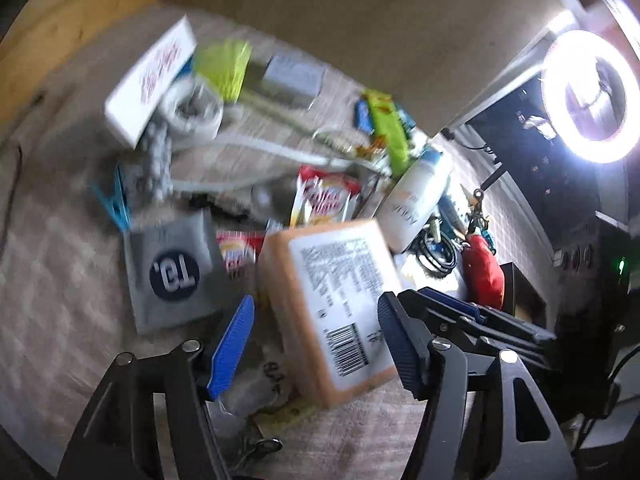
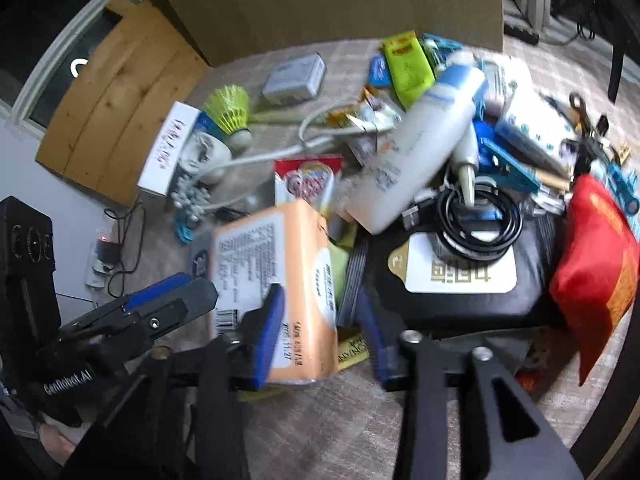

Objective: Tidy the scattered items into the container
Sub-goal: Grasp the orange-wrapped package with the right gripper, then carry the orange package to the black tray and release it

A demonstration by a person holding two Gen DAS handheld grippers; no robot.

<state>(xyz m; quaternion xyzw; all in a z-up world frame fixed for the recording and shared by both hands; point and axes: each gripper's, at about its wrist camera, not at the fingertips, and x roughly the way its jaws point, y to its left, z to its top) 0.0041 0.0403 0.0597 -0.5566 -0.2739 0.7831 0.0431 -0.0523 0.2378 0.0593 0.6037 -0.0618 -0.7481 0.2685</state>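
Note:
An orange tissue pack (image 1: 332, 280) with a printed white label lies tilted on the pale woven mat, in the middle of the scattered items. My left gripper (image 1: 316, 320) straddles it with blue pads spread wide; the left pad stands clear of the pack. My right gripper (image 2: 322, 320) is open around the same pack (image 2: 256, 256): its left pad is at the pack's face and its right pad is apart from it. Each gripper's fingers (image 1: 452, 300) (image 2: 160, 284) show in the other's view, close beside the pack. A brown cardboard wall (image 2: 320, 0) rises at the back.
A white bottle (image 2: 416, 148), a red pouch (image 2: 596, 264), a black case with a coiled cable (image 2: 476, 220), a yellow shuttlecock (image 2: 230, 112), a white box (image 2: 166, 148) and a grey pouch (image 1: 172, 268) crowd the mat. A ring light (image 1: 588, 96) glares at the right.

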